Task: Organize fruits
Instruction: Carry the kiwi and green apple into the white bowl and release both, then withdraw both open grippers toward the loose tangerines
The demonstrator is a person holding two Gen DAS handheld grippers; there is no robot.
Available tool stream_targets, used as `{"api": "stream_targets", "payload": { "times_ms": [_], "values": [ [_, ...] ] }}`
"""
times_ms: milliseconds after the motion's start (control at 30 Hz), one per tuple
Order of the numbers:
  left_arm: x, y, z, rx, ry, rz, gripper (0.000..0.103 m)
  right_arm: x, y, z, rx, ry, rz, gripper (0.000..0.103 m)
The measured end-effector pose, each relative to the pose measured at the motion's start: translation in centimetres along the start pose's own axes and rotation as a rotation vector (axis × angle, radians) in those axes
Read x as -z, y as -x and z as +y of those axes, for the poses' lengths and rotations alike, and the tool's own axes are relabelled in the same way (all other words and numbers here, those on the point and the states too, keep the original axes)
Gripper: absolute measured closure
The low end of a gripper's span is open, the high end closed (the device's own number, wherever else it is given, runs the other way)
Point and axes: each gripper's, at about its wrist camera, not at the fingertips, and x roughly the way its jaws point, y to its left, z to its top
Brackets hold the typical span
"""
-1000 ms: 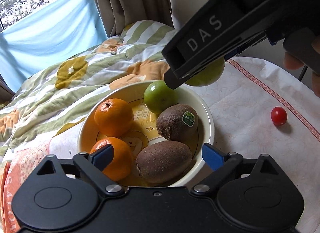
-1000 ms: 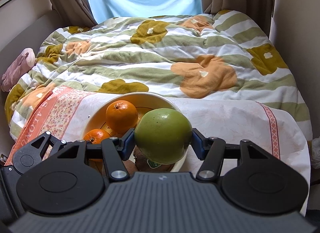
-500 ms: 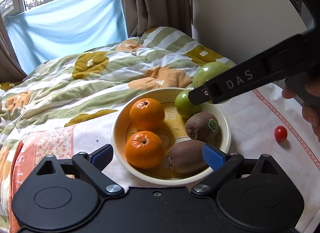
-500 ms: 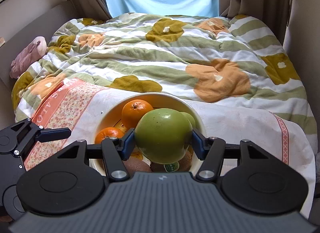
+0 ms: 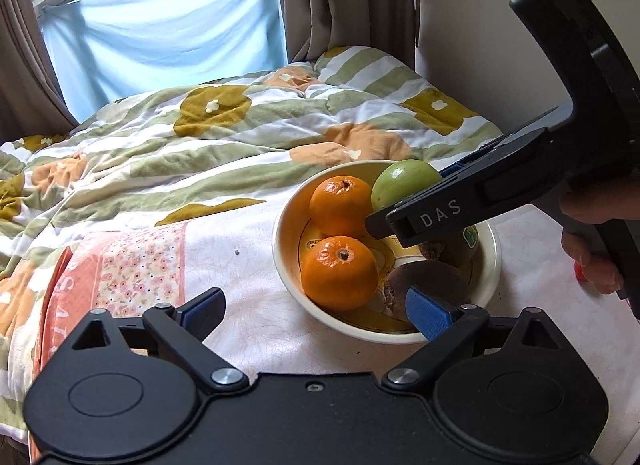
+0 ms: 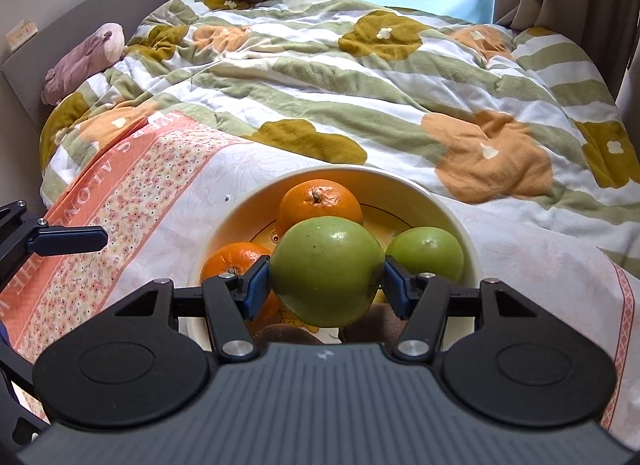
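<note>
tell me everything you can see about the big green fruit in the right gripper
The big green fruit is round, smooth and slightly glossy, yellow-green with faint specks. The right gripper holds it by its sides between blue pads, jaws shut on it. It hangs above the cream bowl, in front of two oranges and beside a smaller green fruit. Whether it touches them cannot be told.

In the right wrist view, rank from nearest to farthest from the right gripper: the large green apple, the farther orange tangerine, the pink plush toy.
1. Large green apple, clamped in the right gripper.
2. Farther orange tangerine, just behind, inside the bowl.
3. Pink plush toy, far left on the bed.
</note>
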Motion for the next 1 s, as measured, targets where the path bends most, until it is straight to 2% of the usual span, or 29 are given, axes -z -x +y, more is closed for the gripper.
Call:
{"api": "stream_targets", "payload": {
  "times_ms": [100,167,233,300,700,1000],
  "values": [
    [0.4,0.1,0.4,-0.003,0.011,0.006,0.004,0.3,-0.5,0.1,0.001,0.001,0.002,0.029],
    [0.6,0.0,0.6,-0.009,0.02,0.009,0.004,0.4,-0.5,0.0,-0.002,-0.011,-0.016,0.024],
    [0.8,-0.1,0.7,-0.014,0.029,0.016,0.004,0.4,-0.4,0.0,-0.012,-0.014,-0.01,0.008],
    [1.0,0.0,0.8,-0.019,0.037,0.019,0.004,0.6,-0.2,0.1,-0.016,-0.008,-0.016,0.0],
    [1.3,1.8,0.7,-0.053,0.066,0.001,0.004,1.3,2.6,0.4,0.006,0.017,-0.076,0.0],
    [1.1,5.6,0.3,-0.077,0.08,-0.058,0.004,1.7,8.1,1.0,0.042,0.016,-0.111,0.0]
  ]
}}
